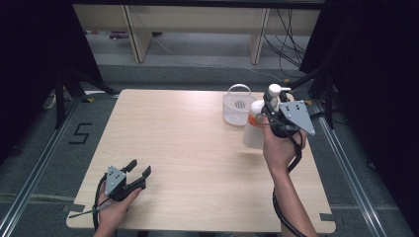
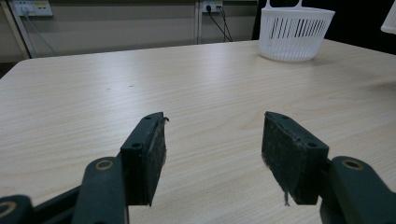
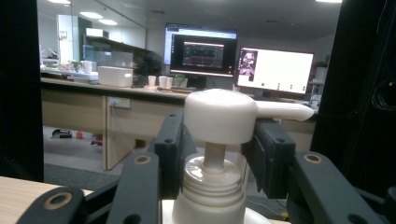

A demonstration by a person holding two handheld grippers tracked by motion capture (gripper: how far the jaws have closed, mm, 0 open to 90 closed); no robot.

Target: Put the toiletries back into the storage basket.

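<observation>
Right gripper (image 3: pixel 217 154) pinches the pump bottle (image 1: pixel 255 129) at its collar, lifted near the white basket (image 1: pixel 236 105); keep it upright, lower centred. Left gripper (image 2: pixel 212 154) rests spread.

A pale wood-grain tabletop (image 1: pixel 188 148) stands on grey carpeted floor (image 1: pixel 34 148) marked with a black 5 (image 1: pixel 79 133). Black curtains (image 1: pixel 29 59) flank it. Beyond, a beige desk (image 3: pixel 93 100) carries 2 lit monitors (image 3: pixel 201 50) under ceiling lights (image 3: pixel 91 15).
</observation>
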